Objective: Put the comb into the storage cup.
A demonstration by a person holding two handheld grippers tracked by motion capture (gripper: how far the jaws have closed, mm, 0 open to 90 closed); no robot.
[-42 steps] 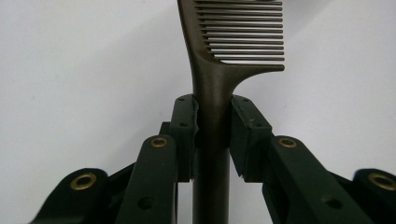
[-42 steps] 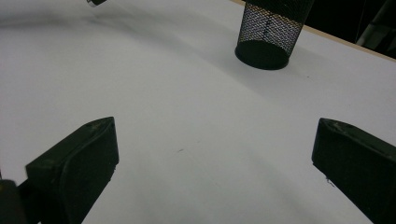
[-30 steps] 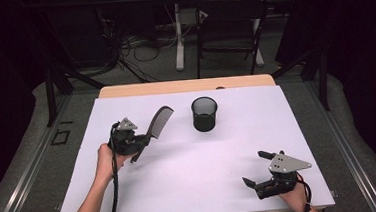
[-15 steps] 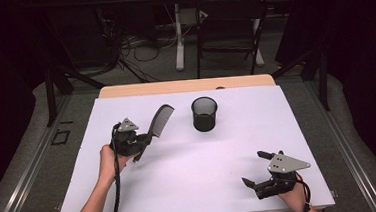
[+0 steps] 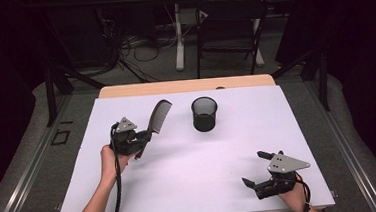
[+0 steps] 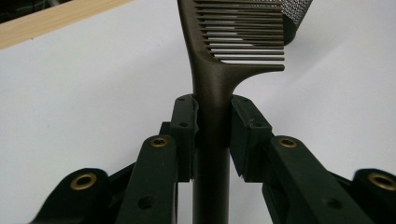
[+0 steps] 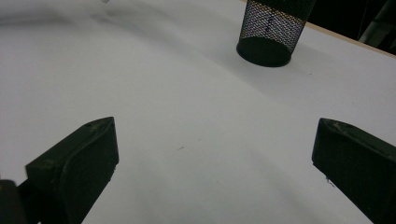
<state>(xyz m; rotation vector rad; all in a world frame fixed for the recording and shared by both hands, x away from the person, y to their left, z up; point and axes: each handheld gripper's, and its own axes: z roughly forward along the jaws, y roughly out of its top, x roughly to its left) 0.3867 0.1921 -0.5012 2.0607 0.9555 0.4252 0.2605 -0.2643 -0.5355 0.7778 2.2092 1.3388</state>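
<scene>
Left gripper view shows the comb (image 6: pixel 212 88) close up: dark brown, with a thick rounded handle widening into a curved spine and a row of fine, even teeth. The left gripper (image 5: pixel 140 137) clamps its fingers (image 6: pixel 184 126) on that handle, holding the comb tilted up just left of the black mesh cup (image 5: pixel 204 114). Well right of and nearer than the cup, the right gripper (image 5: pixel 254 170) rests on the white surface (image 5: pixel 190 171), fingers spread wide and empty.

comb (image 6: pixel 211 79): you see matt dark plastic
cup (image 5: pixel 204 114): black wire mesh
table cover (image 5: pixel 190 171): smooth matt white
table edge (image 5: pixel 184 86): pale wood
</scene>
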